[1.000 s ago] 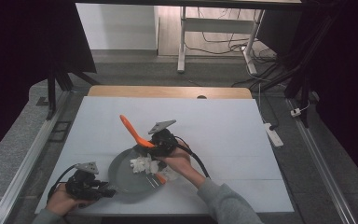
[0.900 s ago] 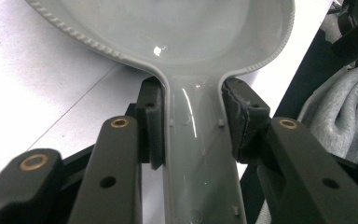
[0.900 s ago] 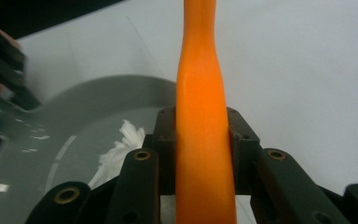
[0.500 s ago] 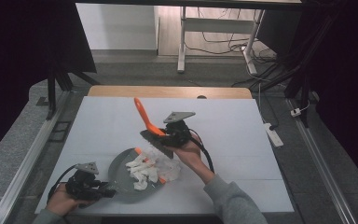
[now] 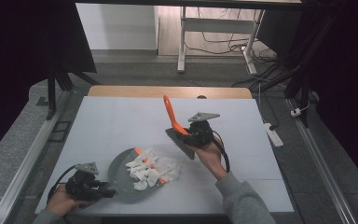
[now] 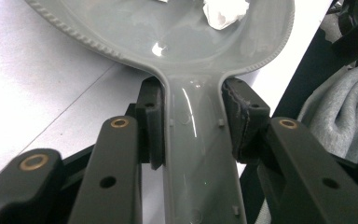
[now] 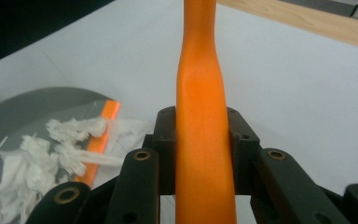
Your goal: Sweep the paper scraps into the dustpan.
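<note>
Left gripper: its jaws squeeze the grey dustpan by the handle, one pad on each side.
Dustpan: it lies flat on the white table, right in front of the left gripper.
Paper bits: a white pile at the front lip of the dustpan, some on the table.
Right gripper: its jaws pinch the orange handle of the brush.
Brush: it is lifted off the table, handle sticking up past the right gripper, dark bristles below it, beside the paper pile.

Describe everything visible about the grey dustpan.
The dustpan is glossy grey plastic, a rounded scoop with a ribbed rim, an orange lip at its mouth and a narrow handle. It lies flat near the table's front edge. The left gripper is shut on its handle. Torn white paper scraps lie in it and spill over the lip.
</note>
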`<state>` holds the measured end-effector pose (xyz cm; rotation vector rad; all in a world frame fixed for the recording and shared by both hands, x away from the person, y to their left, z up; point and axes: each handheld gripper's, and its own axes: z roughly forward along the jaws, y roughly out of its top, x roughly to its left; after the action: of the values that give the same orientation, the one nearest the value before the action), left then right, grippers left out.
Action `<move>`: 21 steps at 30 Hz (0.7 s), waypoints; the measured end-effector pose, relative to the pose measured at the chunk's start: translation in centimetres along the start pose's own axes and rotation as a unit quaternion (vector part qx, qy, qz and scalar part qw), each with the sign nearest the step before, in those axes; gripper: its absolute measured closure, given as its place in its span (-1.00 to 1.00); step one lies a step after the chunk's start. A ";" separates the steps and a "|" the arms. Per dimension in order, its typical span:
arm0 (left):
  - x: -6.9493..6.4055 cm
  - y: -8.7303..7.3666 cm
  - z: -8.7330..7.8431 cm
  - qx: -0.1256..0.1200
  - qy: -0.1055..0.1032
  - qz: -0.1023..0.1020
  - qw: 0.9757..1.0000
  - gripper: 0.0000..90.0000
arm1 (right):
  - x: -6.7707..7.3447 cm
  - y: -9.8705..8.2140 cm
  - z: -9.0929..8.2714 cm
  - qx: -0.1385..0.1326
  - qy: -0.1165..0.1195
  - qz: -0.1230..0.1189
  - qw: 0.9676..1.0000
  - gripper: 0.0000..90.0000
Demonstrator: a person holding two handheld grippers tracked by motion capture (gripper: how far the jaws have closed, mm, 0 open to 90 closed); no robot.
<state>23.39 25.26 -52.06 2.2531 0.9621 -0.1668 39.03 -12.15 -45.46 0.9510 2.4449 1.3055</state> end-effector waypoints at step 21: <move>-0.3 -0.5 -0.4 -0.002 0.005 -0.005 1.000 0.37 | 0.3 -2.0 0.3 0.041 -0.012 0.010 0.999 0.55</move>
<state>22.78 25.61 -51.93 2.2486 0.9777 -0.1593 38.09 -12.51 -47.20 1.0074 2.4936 1.2001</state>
